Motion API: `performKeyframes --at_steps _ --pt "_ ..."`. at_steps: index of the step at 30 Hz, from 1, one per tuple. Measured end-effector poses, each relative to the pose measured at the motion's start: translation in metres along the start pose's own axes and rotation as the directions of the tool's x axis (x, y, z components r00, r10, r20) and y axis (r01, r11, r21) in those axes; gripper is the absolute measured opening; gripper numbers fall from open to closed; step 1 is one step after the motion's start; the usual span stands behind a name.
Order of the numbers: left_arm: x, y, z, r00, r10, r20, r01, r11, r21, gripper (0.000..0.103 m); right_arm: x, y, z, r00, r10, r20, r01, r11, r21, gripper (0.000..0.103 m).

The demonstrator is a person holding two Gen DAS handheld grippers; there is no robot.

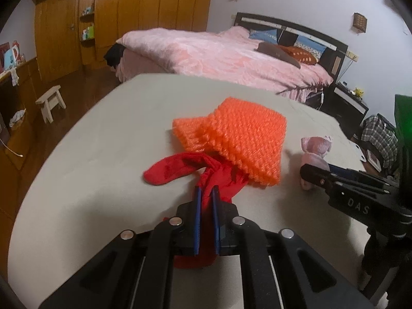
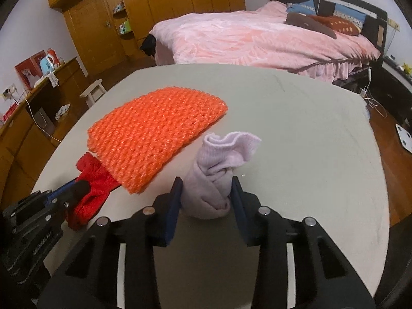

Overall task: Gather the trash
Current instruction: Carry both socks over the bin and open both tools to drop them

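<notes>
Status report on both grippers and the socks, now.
Left gripper shut on red sock. Right gripper jaws around pale sock, contact unclear. Orange knit bag overlaps red sock.

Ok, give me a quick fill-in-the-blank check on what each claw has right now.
1. The left claw is shut on the ____ cloth.
2. The pale pink sock sits between the pads of the ____ claw.
3. The orange knitted piece partly ____ the red cloth.

Missing words: red; right; covers
</notes>
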State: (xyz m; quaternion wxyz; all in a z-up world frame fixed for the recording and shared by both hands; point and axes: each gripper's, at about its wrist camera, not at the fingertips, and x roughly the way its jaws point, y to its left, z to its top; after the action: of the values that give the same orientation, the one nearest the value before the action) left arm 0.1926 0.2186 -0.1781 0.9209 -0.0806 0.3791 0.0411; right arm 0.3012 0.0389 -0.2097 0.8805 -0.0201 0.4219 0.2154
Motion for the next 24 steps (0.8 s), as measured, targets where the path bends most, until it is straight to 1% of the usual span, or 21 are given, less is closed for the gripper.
performKeyframes --at_steps 5,12,19,24 --pt "-0.023 -0.008 -0.001 0.999 -0.035 0.033 0.035 0.999 0.003 0.008 -0.024 -0.006 -0.006 1.0 -0.007 0.023 0.007 1.0 0.007 0.036" --pt "-0.056 -0.031 -0.007 0.992 -0.106 0.067 0.104 0.994 0.033 0.008 -0.063 -0.021 -0.016 0.998 -0.013 0.065 0.01 0.999 0.039 0.036" --pt "-0.085 -0.059 -0.008 0.978 -0.185 0.098 0.178 0.981 0.074 0.008 -0.105 -0.034 -0.028 0.994 -0.033 0.107 0.027 0.998 0.056 0.036" --pt "-0.097 -0.077 -0.003 0.971 -0.204 0.122 0.194 0.977 0.092 0.008 -0.131 -0.042 -0.034 0.989 -0.054 0.14 0.044 0.997 0.07 0.036"
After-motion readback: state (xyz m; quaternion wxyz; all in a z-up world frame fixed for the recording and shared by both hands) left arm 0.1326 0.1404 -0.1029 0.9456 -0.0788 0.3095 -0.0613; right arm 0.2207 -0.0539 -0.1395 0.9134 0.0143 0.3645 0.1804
